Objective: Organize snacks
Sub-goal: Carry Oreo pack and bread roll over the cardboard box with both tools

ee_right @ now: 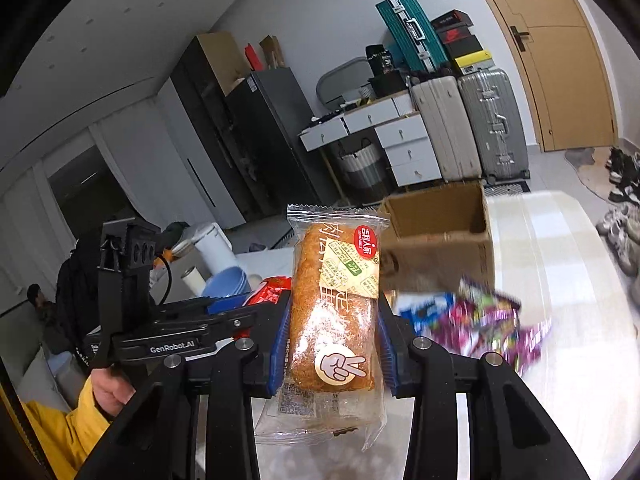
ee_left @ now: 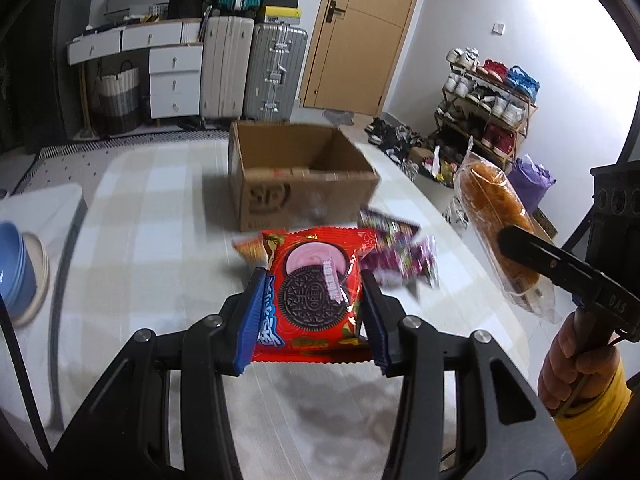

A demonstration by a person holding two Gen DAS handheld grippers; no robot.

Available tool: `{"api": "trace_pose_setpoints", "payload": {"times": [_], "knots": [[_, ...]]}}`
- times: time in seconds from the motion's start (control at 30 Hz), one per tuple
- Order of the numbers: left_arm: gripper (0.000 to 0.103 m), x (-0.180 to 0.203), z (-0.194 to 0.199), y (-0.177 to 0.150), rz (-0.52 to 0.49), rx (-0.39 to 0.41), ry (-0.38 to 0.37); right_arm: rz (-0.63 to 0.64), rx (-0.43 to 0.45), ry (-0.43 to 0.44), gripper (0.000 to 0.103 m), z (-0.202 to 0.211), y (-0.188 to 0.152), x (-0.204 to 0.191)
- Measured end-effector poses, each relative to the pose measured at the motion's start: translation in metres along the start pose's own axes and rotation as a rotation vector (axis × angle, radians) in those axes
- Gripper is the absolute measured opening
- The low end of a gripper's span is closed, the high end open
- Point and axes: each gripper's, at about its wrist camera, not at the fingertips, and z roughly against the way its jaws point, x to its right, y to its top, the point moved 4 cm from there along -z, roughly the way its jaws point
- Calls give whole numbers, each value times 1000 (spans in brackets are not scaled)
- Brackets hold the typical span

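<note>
My left gripper is shut on a red Oreo pack and holds it above the table. My right gripper is shut on a clear-wrapped bread loaf, lifted off the table; the loaf also shows in the left wrist view at the right. An open cardboard box stands on the table beyond the Oreo pack and shows in the right wrist view. Purple snack packets lie in front of the box, also in the right wrist view. An orange packet peeks out behind the Oreo pack.
The table has a pale checked cloth. Blue bowls sit at its left edge. Suitcases, white drawers and a shoe rack stand beyond the table. A blue Oreo pack lies by the purple packets.
</note>
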Motion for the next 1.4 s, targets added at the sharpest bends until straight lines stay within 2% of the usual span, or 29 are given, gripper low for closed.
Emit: {"api": "trace_pose_setpoints", "payload": {"times": [0.13, 0.3, 0.37, 0.43, 0.57, 0.7, 1.0, 1.13, 1.4], "knots": [[42, -6, -12, 39, -10, 25, 5, 30, 5, -7, 38, -20, 37, 3], [42, -14, -40, 83, 5, 14, 2, 24, -10, -24, 38, -45, 74, 14], [42, -19, -51, 102, 8, 42, 11, 22, -7, -39, 38, -56, 89, 22], [42, -23, -68, 120, 1, 47, 35, 12, -12, -55, 38, -69, 104, 32], [42, -40, -104, 152, 41, 36, 24, -21, -27, -80, 38, -93, 125, 53], [42, -49, -137, 179, 39, 40, 71, -41, -59, -98, 38, -122, 140, 74], [42, -56, -200, 206, 48, -18, 111, -70, -145, -150, 38, -176, 152, 115], [42, -61, -231, 220, 41, -37, 121, -69, -169, -161, 38, -187, 146, 123], [42, -62, -263, 227, 22, -58, 119, -71, -194, -159, 38, -202, 136, 127]]}}
